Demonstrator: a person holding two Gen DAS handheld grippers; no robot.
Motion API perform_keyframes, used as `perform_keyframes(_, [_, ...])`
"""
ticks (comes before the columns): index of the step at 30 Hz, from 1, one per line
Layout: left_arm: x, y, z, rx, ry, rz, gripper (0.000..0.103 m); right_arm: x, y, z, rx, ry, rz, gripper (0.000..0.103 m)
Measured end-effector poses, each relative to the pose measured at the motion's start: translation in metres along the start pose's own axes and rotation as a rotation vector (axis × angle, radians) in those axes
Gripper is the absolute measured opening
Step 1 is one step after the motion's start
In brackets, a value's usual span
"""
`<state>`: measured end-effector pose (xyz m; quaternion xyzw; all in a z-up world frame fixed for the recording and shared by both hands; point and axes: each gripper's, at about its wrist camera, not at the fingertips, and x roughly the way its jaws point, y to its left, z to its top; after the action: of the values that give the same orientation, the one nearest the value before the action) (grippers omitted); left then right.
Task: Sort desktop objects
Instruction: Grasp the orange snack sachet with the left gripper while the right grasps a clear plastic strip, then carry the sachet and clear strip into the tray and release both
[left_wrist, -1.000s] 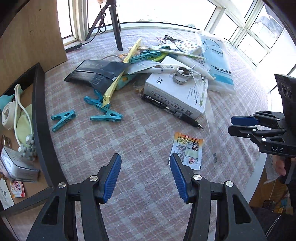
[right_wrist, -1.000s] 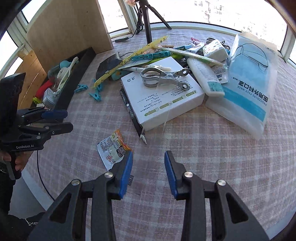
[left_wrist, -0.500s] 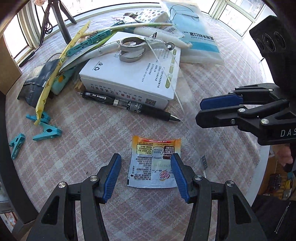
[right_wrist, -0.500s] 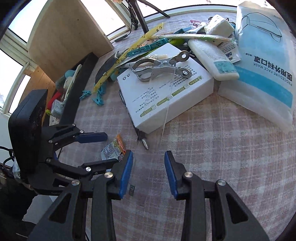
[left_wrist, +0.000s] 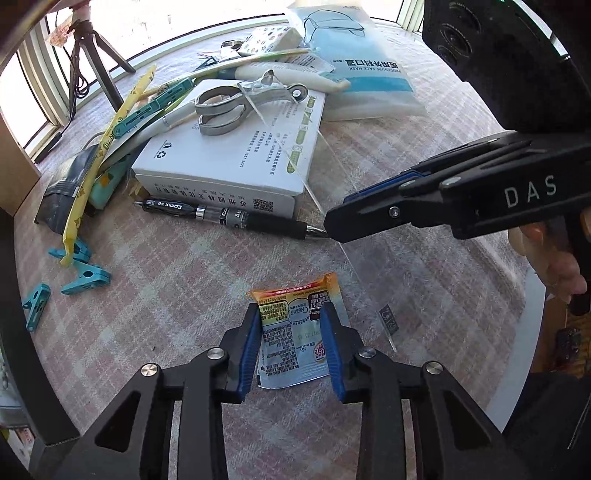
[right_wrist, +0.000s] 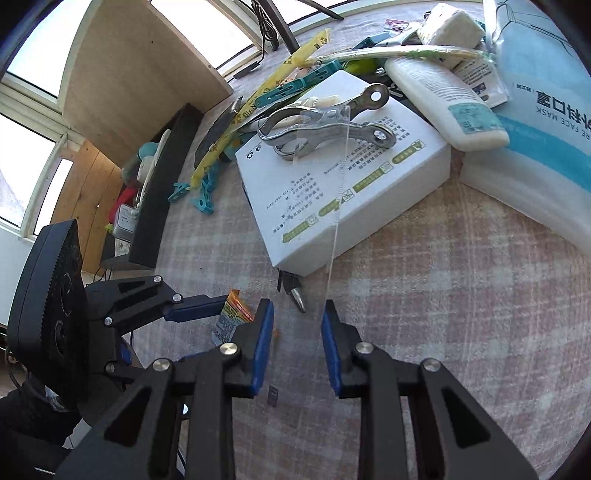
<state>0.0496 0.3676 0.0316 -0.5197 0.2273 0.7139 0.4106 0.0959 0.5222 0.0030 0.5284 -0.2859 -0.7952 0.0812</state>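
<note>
A small orange and white sachet (left_wrist: 295, 295) lies on the checked tablecloth (left_wrist: 166, 295). My left gripper (left_wrist: 290, 314) points down over it with its jaws closing, and the blue pads touch the sachet's two side edges. The sachet (right_wrist: 229, 317) shows bent up between those fingers in the right wrist view. My right gripper (right_wrist: 297, 332) hovers low just in front of the tip of the black pen (right_wrist: 297, 297), its jaws closing. A clear plastic strip (right_wrist: 338, 206) runs from the box past its right pad; nothing is pinched. From the left wrist view the right gripper (left_wrist: 338, 214) sits at the pen's tip.
A white box (left_wrist: 229, 162) carries a metal clamp (left_wrist: 236, 107); the black pen (left_wrist: 229, 216) lies along its front. A face mask pack (left_wrist: 362, 70), a white tube (right_wrist: 447, 99), teal clothespins (left_wrist: 85, 277) and a black tray's rim (left_wrist: 22, 332) surround it. The table edge (left_wrist: 532, 321) is near right.
Both grippers came down and in. The left one moved over the sachet and narrowed onto it. The right one slid toward the pen tip and its jaws narrowed.
</note>
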Motion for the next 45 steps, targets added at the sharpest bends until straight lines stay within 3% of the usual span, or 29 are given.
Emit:
perform_keyframes(2, [-0.005,0.002,-0.001,-0.011,-0.008,-0.006,0.014,-0.005,-0.002,0.000,0.024,-0.013,0.034,0.009])
perform_keyframes(5, [-0.012,0.004,-0.004,-0.033,-0.020,-0.012,0.010,-0.010,0.001,-0.001,0.026,-0.030,0.044,0.003])
perform_keyframes(14, [-0.045,0.021,-0.011,-0.100,-0.074,0.007,0.005,-0.030,0.023,-0.011,-0.009,-0.105,-0.007,0.002])
perform_keyframes(19, [-0.062,0.035,-0.018,-0.154,-0.117,0.061,0.005,-0.047,0.048,-0.011,-0.077,-0.164,-0.102,0.002])
perform_keyframes(25, [-0.094,0.063,-0.032,-0.245,-0.173,0.155,0.005,-0.058,0.088,-0.007,-0.155,-0.221,-0.156,0.002])
perform_keyframes(34, [-0.167,0.131,-0.086,-0.414,-0.272,0.313,0.006,-0.040,0.178,0.003,-0.293,-0.248,-0.136,0.002])
perform_keyframes(45, [-0.237,0.245,-0.177,-0.655,-0.325,0.465,0.006,0.021,0.300,0.020,-0.434,-0.205,-0.010,0.002])
